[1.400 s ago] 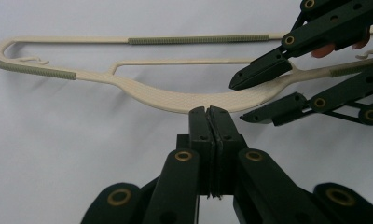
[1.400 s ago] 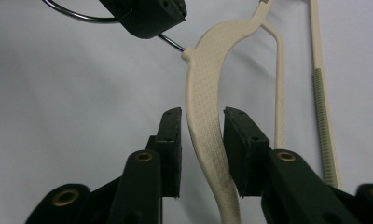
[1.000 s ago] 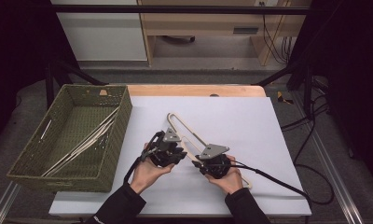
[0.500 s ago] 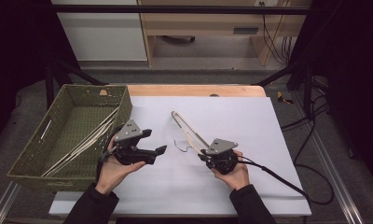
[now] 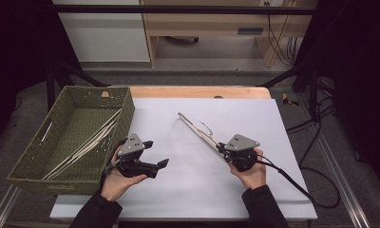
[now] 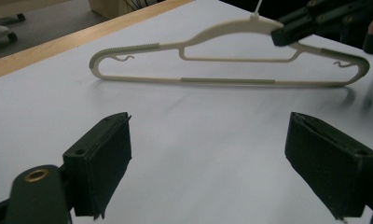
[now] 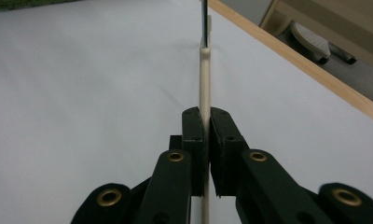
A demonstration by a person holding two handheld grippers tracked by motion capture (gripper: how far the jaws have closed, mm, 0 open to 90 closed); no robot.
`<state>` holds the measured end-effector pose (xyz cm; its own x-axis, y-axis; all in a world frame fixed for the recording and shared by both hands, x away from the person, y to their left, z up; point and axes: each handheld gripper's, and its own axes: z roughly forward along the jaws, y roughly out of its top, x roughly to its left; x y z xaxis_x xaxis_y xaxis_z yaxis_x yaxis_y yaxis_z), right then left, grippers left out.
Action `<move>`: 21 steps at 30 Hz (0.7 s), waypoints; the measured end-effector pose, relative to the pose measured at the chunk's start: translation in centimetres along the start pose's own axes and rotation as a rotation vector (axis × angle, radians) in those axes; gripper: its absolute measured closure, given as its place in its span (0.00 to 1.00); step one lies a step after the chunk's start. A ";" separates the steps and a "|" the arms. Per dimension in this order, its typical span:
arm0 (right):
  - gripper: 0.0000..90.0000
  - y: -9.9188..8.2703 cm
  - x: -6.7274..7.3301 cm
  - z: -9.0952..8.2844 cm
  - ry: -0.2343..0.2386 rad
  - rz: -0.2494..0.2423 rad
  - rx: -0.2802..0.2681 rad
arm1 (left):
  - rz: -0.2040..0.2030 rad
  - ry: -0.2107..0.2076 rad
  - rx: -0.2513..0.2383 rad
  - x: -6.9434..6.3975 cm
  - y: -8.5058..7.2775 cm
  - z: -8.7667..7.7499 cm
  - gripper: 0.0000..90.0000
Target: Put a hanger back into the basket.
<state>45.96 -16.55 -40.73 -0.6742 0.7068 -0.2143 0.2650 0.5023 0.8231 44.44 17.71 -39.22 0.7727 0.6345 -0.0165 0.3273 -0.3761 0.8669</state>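
I can read no brand, label or writing on anything here; the small tag on the far wall of the basket (image 5: 74, 137) is too small to read.

The surface is a white sheet (image 5: 188, 190) that covers a wooden table (image 5: 197, 91), whose bare edge shows along the far side of the sheet. Behind the table I see a grey floor, a white cabinet (image 5: 100, 33) and a wooden piece of furniture (image 5: 212, 26). Black cables (image 5: 311, 128) lie on the floor to the right of the table. The sides of the room are dark.

I count one green woven basket, at the left edge of the sheet, with several pale hangers inside; I cannot count them exactly. I count one cream plastic hanger (image 5: 197, 130) outside the basket, near the middle of the sheet, and two grippers.

My right gripper (image 5: 224, 151) is clamped on this hanger: in the right gripper view the two pads (image 7: 194, 140) press flat on the thin cream bar (image 7: 204, 88), and its jaws have just been closing on it. The hanger stands on its edge, with the far end low at the sheet.

My left gripper (image 5: 156, 156) is between the basket and the hanger, just beside the basket's near corner. Its jaws stand wide apart with nothing between them, and they have just been opening. In the left gripper view the whole hanger (image 6: 226, 81) shows beyond the pads (image 6: 103, 163).
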 end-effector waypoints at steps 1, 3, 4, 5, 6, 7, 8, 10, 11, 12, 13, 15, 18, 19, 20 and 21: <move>0.96 -0.1 -0.4 -0.1 0.002 0.006 -0.009 | 0.000 0.005 0.004 0.1 -0.2 0.2 0.15; 0.96 -0.3 -0.9 -0.3 -0.001 0.026 -0.015 | -0.006 0.002 0.013 0.2 -0.4 0.5 0.15; 0.96 -0.4 -1.2 -0.5 0.001 0.034 -0.015 | -0.008 0.004 0.017 0.2 -0.4 0.6 0.15; 0.96 -0.5 -1.4 -0.6 -0.001 0.037 -0.015 | -0.008 0.006 0.019 0.2 -0.4 0.6 0.15; 0.96 -0.5 -1.5 -0.8 0.001 0.042 -0.022 | -0.009 0.005 0.019 0.2 -0.4 0.6 0.15; 0.96 -0.6 -1.7 -0.9 0.009 0.057 -0.029 | -0.010 0.004 0.019 0.2 -0.4 0.6 0.15; 0.97 -0.6 -1.8 -1.1 0.019 0.066 -0.036 | -0.010 0.003 0.017 0.2 -0.4 0.6 0.15; 0.97 -0.5 -1.8 -1.4 0.044 0.083 -0.050 | -0.012 -0.002 0.011 0.2 -0.3 0.6 0.15; 0.97 -0.4 -1.9 -1.5 0.063 0.087 -0.063 | -0.010 -0.003 0.012 0.1 -0.2 0.6 0.15; 0.97 -0.3 -1.8 -1.6 0.079 0.095 -0.074 | -0.006 -0.003 0.008 0.1 -0.1 0.6 0.15; 0.97 -0.2 -1.8 -1.6 0.100 0.100 -0.082 | 0.000 -0.002 0.012 0.0 0.1 0.7 0.15; 0.97 0.0 -1.5 -1.7 0.145 0.101 -0.096 | 0.006 -0.007 0.006 -0.1 0.4 0.8 0.15; 0.97 0.4 -0.8 -1.6 0.217 0.099 -0.108 | 0.017 -0.013 0.002 -0.2 1.0 0.8 0.15; 0.97 0.5 -0.6 -1.6 0.240 0.093 -0.110 | 0.021 -0.017 0.002 -0.2 1.3 0.8 0.15; 0.97 0.7 -0.3 -1.5 0.258 0.088 -0.109 | 0.028 -0.017 0.002 -0.3 1.5 0.9 0.15; 0.97 0.9 -0.1 -1.5 0.277 0.079 -0.110 | 0.036 -0.018 0.002 -0.4 1.8 0.9 0.15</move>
<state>45.21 -16.89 -39.22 -0.8206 0.5715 -0.0086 0.2579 0.3837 0.8867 45.27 16.17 -38.11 0.7934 0.6087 0.0056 0.3003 -0.3995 0.8662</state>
